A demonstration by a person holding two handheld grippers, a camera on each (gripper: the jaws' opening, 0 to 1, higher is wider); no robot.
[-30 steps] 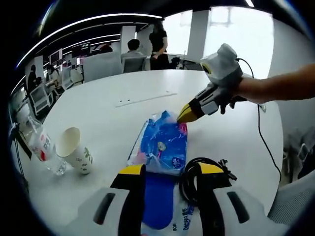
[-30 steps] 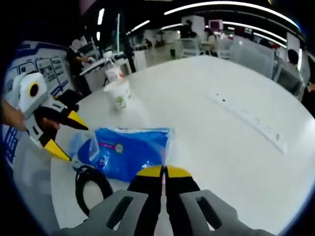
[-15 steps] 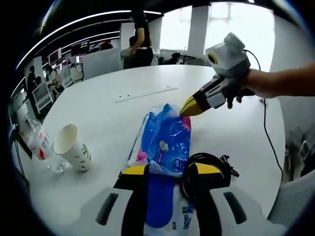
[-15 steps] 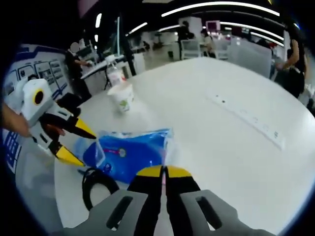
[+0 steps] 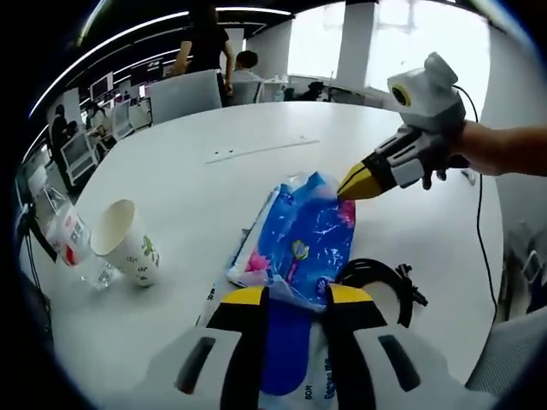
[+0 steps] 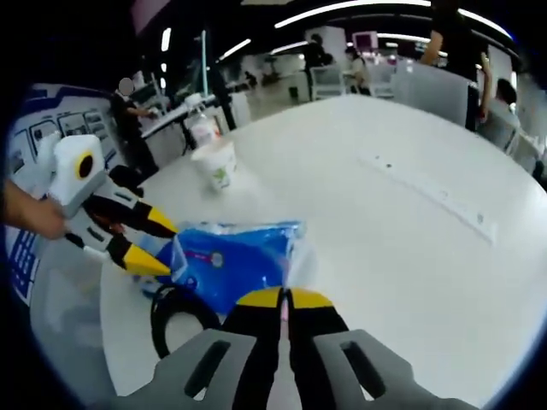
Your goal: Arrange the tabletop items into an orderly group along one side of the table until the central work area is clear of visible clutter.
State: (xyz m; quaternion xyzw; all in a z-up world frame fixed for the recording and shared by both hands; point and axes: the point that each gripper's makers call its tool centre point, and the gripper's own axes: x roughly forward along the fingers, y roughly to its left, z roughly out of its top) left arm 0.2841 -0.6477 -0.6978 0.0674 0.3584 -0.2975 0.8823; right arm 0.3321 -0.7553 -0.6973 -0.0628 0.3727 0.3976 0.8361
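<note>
- The big white table [image 5: 214, 188] is round and takes up most of the room in front of me.
- A blue plastic pack [image 5: 299, 243] lies on it near the edge where the person stands, with a pink patch on one side.
- The left gripper [image 5: 289, 299] has its two yellow-tipped jaws on either side of the near end of the pack; they look closed on it, with the blue wrapper squeezed between them.
- The right gripper [image 6: 283, 299] has its jaws pressed together, pinching a thin bit of clear wrapper at the far end of the pack (I can see it in the left gripper view too, held by a hand).
- A black cable [image 5: 380, 278], coiled in a loop, lies just beside the pack.
- A paper cup [image 5: 124, 252] with green marks stands well apart from the pack, on the left.
- A clear plastic bottle [image 5: 70, 248] with a red and white label stands right next to the cup.
</note>
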